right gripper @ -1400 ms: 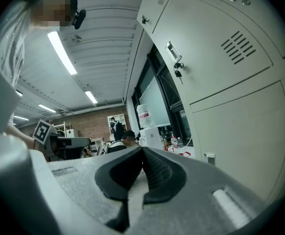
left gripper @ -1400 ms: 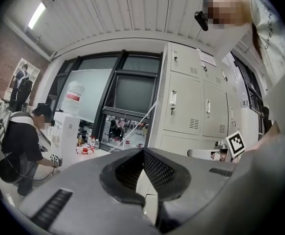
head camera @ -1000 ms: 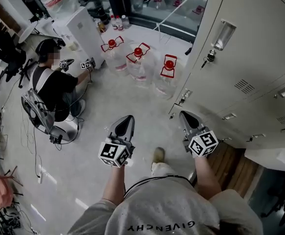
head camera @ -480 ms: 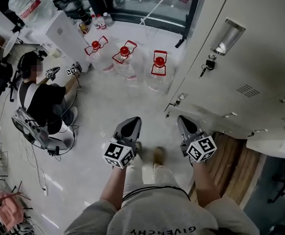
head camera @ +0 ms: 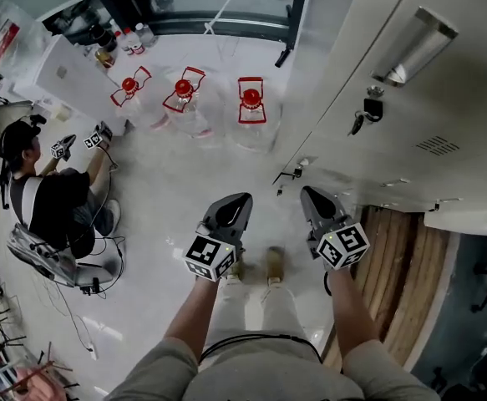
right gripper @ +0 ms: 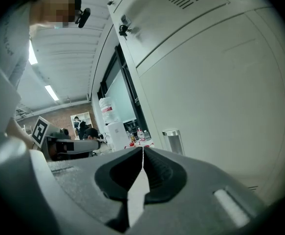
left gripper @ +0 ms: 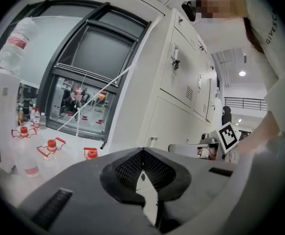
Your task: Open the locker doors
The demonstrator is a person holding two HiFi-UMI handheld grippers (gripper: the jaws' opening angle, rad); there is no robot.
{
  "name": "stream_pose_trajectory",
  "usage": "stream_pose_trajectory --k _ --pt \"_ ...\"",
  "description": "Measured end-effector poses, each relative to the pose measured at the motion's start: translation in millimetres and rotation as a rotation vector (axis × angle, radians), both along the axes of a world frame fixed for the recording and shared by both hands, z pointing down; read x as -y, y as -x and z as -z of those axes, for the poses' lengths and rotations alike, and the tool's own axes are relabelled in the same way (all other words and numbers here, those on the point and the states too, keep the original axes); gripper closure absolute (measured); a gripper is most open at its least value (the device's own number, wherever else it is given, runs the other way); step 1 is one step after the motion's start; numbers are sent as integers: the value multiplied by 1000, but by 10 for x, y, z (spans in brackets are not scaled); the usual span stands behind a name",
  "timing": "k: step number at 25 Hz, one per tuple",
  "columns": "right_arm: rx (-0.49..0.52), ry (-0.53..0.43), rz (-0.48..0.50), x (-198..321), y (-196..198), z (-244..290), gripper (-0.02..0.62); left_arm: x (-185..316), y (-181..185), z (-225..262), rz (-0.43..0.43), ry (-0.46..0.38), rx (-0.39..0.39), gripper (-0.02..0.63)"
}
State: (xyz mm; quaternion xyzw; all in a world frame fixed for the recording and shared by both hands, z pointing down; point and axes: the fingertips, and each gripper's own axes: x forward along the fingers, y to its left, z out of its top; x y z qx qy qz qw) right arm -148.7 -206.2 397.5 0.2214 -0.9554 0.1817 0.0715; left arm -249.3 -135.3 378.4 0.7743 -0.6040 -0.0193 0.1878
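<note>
Beige locker doors [head camera: 393, 132] fill the right side of the head view, all closed. One door has a recessed metal handle [head camera: 414, 48] with a key [head camera: 368, 111] hanging below it. A lower door shows a small latch [head camera: 297, 170]. My left gripper [head camera: 236, 202] and right gripper [head camera: 308, 194] are held side by side over the floor, both shut and empty. The right one is a short way from the lower latch. In the right gripper view, the locker door [right gripper: 220, 97] and a metal handle [right gripper: 173, 140] lie just beyond the shut right gripper [right gripper: 142, 151]. The left gripper view shows the left gripper [left gripper: 142, 153] shut, lockers [left gripper: 181, 82] to its right.
Three water jugs with red caps [head camera: 185, 98] stand on the floor ahead. A white dispenser [head camera: 68, 73] is at far left. A seated person [head camera: 51, 199] holding grippers is to the left, with cables on the floor. A wooden strip [head camera: 402, 257] runs along the locker base.
The view has swung left to right, so the lockers look closer and the jugs and seated person have slid left. Both grippers stay shut, held in much the same place.
</note>
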Motion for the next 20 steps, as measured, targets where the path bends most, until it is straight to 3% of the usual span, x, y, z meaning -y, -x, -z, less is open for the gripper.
stream_pose_trajectory --k 9,20 --pt "-35 -18 -118 204 166 -295 554 331 -80 -243 -123 -24 -35 607" --pt "-104 -51 -252 580 357 -638 410 405 -48 -558 -192 -14 -37 607"
